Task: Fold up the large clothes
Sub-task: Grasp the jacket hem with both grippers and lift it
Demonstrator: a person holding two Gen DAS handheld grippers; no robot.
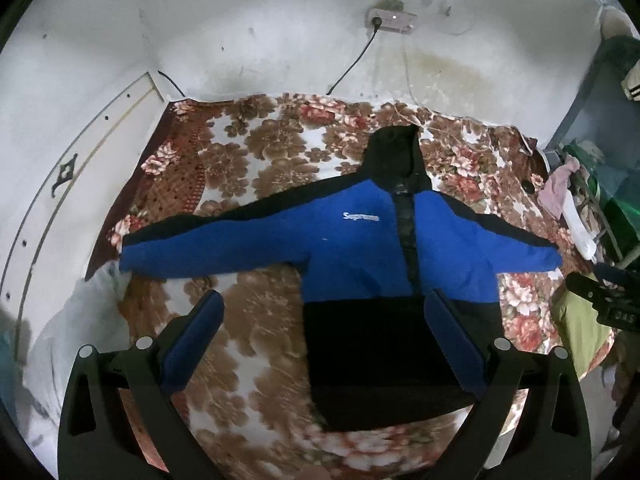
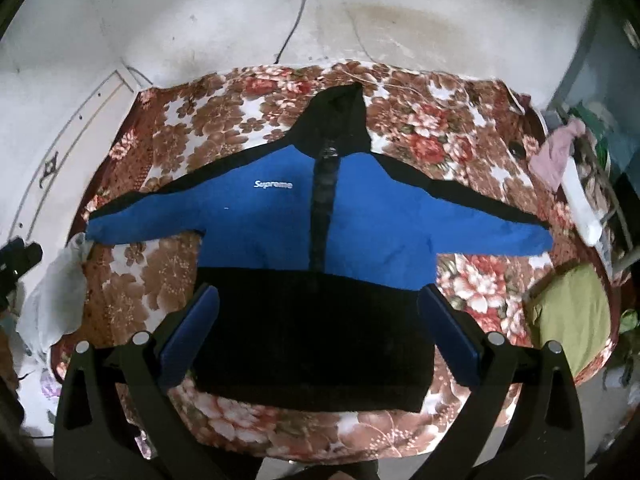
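Note:
A blue and black hooded jacket (image 1: 360, 248) lies flat and face up on a floral blanket (image 1: 248, 152), sleeves spread out to both sides, hood pointing to the far wall. In the right wrist view the same jacket (image 2: 320, 232) fills the middle of the bed. My left gripper (image 1: 324, 304) hovers open above the jacket's black hem and the blanket to its left, holding nothing. My right gripper (image 2: 318, 298) hangs open over the black lower part of the jacket, also holding nothing. The right gripper's body (image 1: 608, 300) shows at the right edge of the left wrist view.
A white cloth (image 2: 56, 292) lies at the bed's left edge and a green cloth (image 2: 572, 320) at its right edge. A pink garment (image 2: 556, 156) hangs on clutter at the right. A power strip (image 1: 392, 20) with a cable is on the white wall behind.

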